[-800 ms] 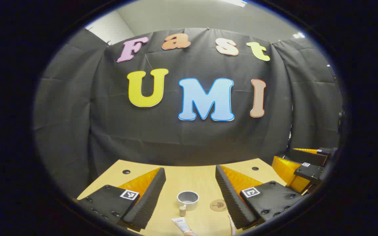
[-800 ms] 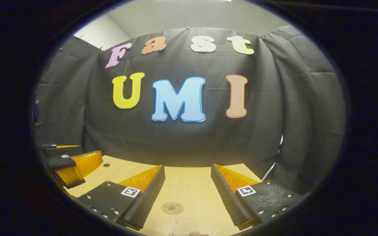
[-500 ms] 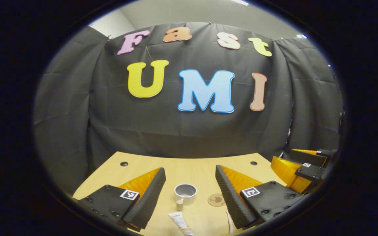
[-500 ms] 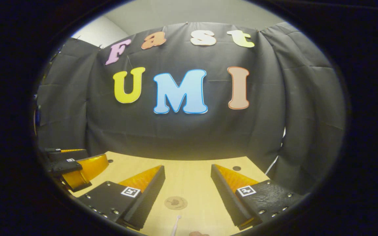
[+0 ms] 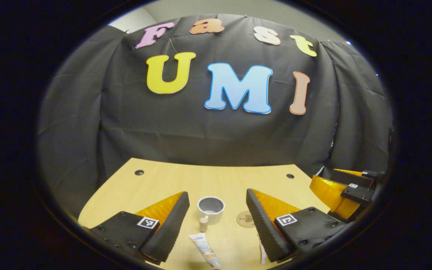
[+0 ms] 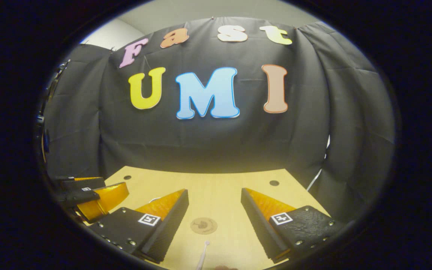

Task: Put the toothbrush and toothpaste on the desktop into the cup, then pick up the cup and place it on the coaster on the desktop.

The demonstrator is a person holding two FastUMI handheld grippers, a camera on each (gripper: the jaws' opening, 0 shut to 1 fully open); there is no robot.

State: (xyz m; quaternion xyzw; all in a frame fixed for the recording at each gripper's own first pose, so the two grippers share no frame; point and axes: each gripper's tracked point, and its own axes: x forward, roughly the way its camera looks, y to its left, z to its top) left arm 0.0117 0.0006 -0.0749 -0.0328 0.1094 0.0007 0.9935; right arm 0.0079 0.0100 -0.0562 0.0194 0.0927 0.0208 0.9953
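In the left gripper view, the left gripper (image 5: 216, 197) hangs above a light wooden desk (image 5: 156, 183) with its jaws wide open and nothing between them. Framed in the gap between the fingers, a grey cup (image 5: 211, 209) stands upright on the desk, its mouth open to the top. A small cap-like piece (image 5: 203, 224) stands just in front of the cup, touching or nearly touching its wall. Nearer the camera lies the toothpaste (image 5: 205, 249), a white tube flat on the desk, pointing towards the cup. To the right of the cup sits a round brown coaster (image 5: 244, 219), partly hidden behind the right finger. The toothbrush (image 5: 262, 255) lies close to that finger, mostly hidden by it. The right gripper (image 5: 341, 187) shows at the far right edge, over the desk's corner.

In the right gripper view, the right gripper (image 6: 215, 195) also has its jaws wide open and empty. The coaster (image 6: 203, 225) lies between its fingers, with the toothbrush (image 6: 203, 257) tip just in front of it. The left gripper (image 6: 92, 191) shows at the left edge.
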